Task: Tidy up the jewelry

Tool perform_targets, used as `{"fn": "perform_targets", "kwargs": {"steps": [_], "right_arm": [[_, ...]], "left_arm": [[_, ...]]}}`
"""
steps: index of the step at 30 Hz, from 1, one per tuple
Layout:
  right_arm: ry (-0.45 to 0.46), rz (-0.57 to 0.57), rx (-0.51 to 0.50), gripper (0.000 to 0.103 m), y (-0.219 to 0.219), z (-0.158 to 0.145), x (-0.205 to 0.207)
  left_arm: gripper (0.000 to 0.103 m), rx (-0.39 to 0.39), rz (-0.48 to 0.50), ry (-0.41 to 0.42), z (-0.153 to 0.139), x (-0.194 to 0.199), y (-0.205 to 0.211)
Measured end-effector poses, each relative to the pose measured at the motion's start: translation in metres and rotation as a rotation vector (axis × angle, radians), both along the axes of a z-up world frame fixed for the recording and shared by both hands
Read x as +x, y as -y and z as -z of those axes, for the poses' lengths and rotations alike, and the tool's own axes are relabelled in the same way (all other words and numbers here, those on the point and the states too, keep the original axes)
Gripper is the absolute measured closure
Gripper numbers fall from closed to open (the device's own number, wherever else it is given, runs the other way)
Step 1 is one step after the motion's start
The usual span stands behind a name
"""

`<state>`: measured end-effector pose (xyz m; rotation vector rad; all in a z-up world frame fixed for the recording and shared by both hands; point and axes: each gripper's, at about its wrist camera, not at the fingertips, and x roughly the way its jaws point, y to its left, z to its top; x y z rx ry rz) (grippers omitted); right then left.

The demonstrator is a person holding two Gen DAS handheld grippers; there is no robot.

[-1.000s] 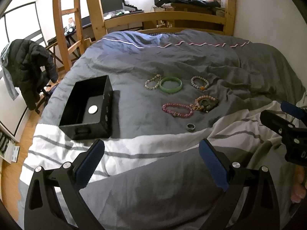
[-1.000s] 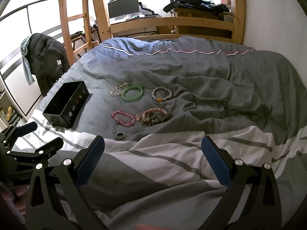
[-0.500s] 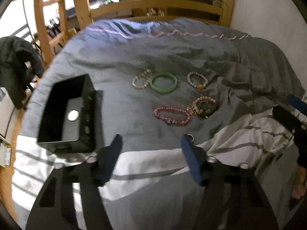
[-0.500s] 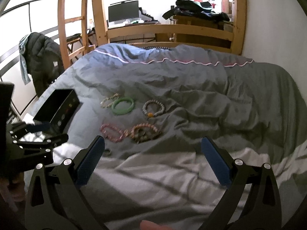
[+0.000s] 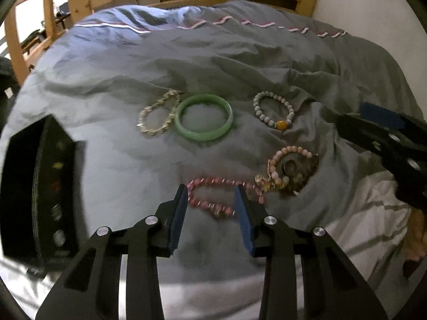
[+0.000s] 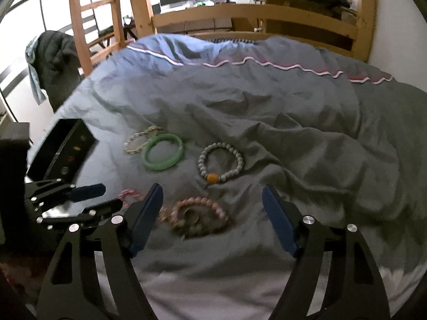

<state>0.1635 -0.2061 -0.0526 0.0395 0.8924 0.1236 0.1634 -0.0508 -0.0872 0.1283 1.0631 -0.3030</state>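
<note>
Several bracelets lie on the grey duvet (image 5: 112, 160). Between the fingertips of my left gripper (image 5: 211, 189) lies a dark pink bead bracelet (image 5: 221, 196); the jaws are closing and the pads do not press on it. My right gripper (image 6: 212, 188) hangs over a pale pink bead bracelet tangled with other pieces (image 6: 198, 214), its jaws closing with the pile loose between them. Farther back are a green bangle (image 5: 204, 120), a gold chain bracelet (image 5: 157, 117) and a grey bead bracelet with an amber bead (image 5: 273, 113). The black jewelry box (image 5: 40, 186) stands at the left.
A wooden bed frame (image 6: 256, 16) runs along the far side, with a ladder (image 6: 80, 26) at the left. A dark jacket (image 6: 56, 61) hangs beyond the bed's left edge. The white wall (image 6: 395, 26) borders the right side. A white striped fold of bedding (image 5: 368, 213) lies near me.
Both grippers have moved forward and down toward the bracelets. The left jaws have narrowed a lot around the dark pink bracelet; the right jaws have narrowed slightly.
</note>
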Motion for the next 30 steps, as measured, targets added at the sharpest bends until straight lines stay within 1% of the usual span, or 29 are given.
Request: {"fn": "perform_targets", "kwargs": {"steps": [1,3,5,7,10,11,13,14,15,16,17,18,20,23,25,27,30], "right_arm": [[-0.010,0.002,0.005,0.027,0.000,0.005,0.009],[-0.037,0.004,0.024,0.030,0.001,0.019,0.029],[-0.051,0.003,0.044,0.032,0.000,0.030,0.046],[-0.072,0.013,0.043,0.035,-0.002,0.043,0.063],[-0.131,0.055,0.033,0.044,0.001,0.069,0.080],[-0.155,0.068,0.032,0.050,0.003,0.078,0.083],[-0.163,0.074,0.050,0.053,0.006,0.085,0.083],[-0.159,0.076,0.052,0.057,0.007,0.085,0.083],[-0.154,0.078,0.050,0.070,0.007,0.083,0.083],[-0.151,0.083,0.056,0.079,0.010,0.082,0.083],[-0.150,0.092,0.072,0.090,0.013,0.081,0.083],[-0.147,0.097,0.085,0.094,0.015,0.080,0.082],[-0.135,0.103,0.113,0.094,0.018,0.075,0.079],[-0.090,0.096,0.141,0.094,0.018,0.060,0.071],[-0.042,0.076,0.154,0.094,0.014,0.045,0.065],[-0.016,0.062,0.156,0.094,0.011,0.034,0.061],[-0.008,0.049,0.157,0.094,0.007,0.025,0.055]], "left_arm": [[0.067,-0.001,0.004,-0.010,0.005,0.004,0.002],[0.075,0.015,0.015,-0.040,0.021,0.010,0.006],[0.077,0.032,0.034,-0.060,0.032,0.014,0.009],[0.077,0.036,0.043,-0.063,0.037,0.015,0.010],[0.080,0.005,0.039,-0.078,0.040,0.020,0.006],[0.081,-0.008,0.032,-0.086,0.041,0.023,0.003],[0.085,-0.036,0.018,-0.102,0.042,0.028,-0.001],[0.089,-0.040,0.010,-0.106,0.042,0.029,-0.002],[0.093,-0.046,0.005,-0.109,0.042,0.030,-0.004],[0.096,-0.049,0.002,-0.110,0.043,0.030,-0.005],[0.101,-0.054,0.000,-0.112,0.042,0.030,-0.007],[0.102,-0.057,-0.003,-0.111,0.041,0.030,-0.007],[0.103,-0.056,-0.009,-0.103,0.039,0.029,-0.007],[0.103,-0.050,-0.012,-0.077,0.034,0.026,-0.006],[0.103,-0.063,-0.011,-0.061,0.025,0.020,-0.006],[0.103,-0.070,-0.011,-0.041,0.017,0.016,-0.006],[0.103,-0.068,0.004,-0.014,0.009,0.012,-0.006]]}}
